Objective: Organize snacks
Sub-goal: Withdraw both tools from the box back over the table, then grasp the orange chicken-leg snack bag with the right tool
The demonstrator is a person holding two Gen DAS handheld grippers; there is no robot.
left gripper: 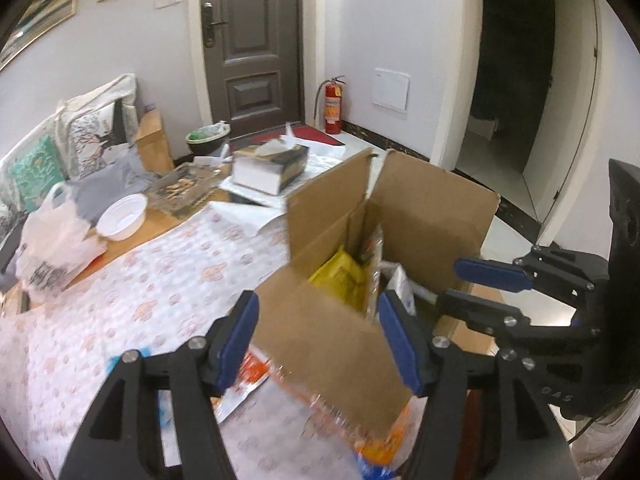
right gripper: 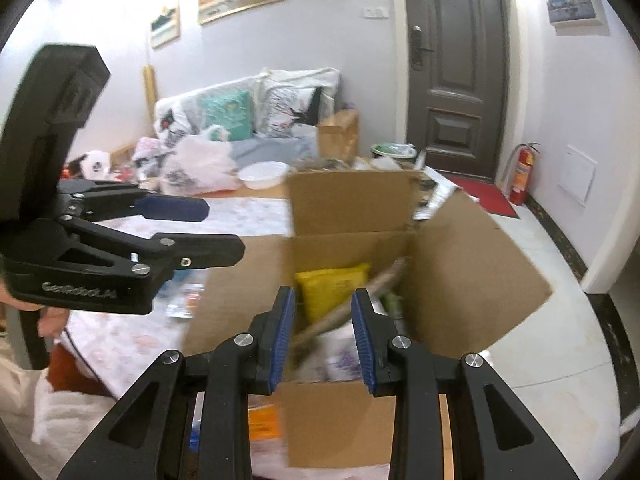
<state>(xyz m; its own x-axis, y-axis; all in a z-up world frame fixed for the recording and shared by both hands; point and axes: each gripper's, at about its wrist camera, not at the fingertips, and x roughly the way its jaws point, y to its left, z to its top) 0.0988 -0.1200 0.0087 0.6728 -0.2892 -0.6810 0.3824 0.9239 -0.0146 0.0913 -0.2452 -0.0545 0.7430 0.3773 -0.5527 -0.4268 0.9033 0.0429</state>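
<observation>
As claws gape, box ahead.

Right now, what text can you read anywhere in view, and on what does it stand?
"GenRobot.AI": on the left gripper, raised lettering on its black body, slightly soft.
Yellow packet in the cardboard box: print too blurred.
Fire extinguisher label: too small.
White plastic bag: dark print, unreadable.

Dark door shut; red fire extinguisher beside it. White bowl near plastic bag.
</observation>
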